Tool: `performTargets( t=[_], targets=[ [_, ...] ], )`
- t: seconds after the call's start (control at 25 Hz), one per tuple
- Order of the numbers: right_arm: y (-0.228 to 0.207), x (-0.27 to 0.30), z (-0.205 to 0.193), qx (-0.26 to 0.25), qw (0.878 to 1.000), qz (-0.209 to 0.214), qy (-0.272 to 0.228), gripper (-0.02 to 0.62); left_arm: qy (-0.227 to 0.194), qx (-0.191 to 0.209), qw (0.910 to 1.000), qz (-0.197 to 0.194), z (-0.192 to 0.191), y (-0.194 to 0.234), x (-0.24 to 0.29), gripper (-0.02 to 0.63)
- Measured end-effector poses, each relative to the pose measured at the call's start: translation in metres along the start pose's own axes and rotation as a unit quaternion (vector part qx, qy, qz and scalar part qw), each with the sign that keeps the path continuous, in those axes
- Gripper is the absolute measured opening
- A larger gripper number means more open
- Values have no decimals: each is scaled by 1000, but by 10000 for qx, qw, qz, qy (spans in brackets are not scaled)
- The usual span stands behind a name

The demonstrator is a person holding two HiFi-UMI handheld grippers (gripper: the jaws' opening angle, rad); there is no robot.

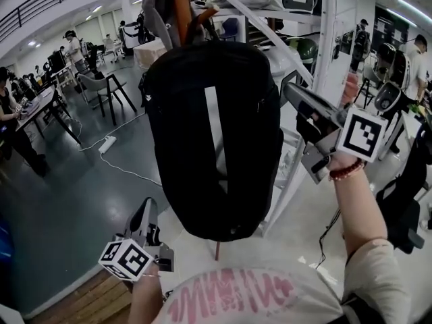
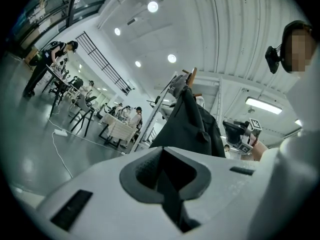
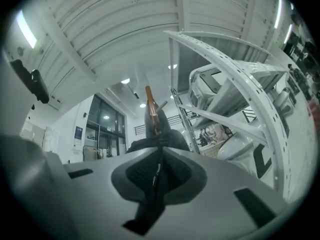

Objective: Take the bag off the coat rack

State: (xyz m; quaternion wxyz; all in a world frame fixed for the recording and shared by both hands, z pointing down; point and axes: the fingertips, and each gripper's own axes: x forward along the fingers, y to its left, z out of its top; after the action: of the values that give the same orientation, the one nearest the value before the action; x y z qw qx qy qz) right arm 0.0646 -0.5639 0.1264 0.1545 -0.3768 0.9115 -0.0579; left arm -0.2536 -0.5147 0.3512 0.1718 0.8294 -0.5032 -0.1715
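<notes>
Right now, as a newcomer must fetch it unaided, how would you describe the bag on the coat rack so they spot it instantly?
Find the tall white metal shelving frame in the hall; beside it stands an orange-brown wooden coat rack. From it hangs a large rounded black fabric backpack. Unlike the grey fabric draped above it, it bears a pale vertical stripe down its middle.
</notes>
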Motion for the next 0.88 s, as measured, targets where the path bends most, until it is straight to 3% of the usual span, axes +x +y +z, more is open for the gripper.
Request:
performTargets(
  t=[0.12,0.2,0.24,0.4,0.88],
  targets=[
    [3,17,5,-338,9989,133,281,87,44,-67,10000,42,-6,7,4,5],
    [5,29,6,-624,9969,181,454,224,98,-59,9999,37,-10,10,8,3],
    [4,34,6,-753,9956,158,531,258,118,-60,9999,37,-11,11,10,4],
    [-11,48,7,-1049,9921,-149,670,352,167,-136,9997,114,-15,21,13,3],
    [-38,81,-19,-1048,9873,-292,1155,430,152,-265,9995,92,-16,34,26,3]
  ],
)
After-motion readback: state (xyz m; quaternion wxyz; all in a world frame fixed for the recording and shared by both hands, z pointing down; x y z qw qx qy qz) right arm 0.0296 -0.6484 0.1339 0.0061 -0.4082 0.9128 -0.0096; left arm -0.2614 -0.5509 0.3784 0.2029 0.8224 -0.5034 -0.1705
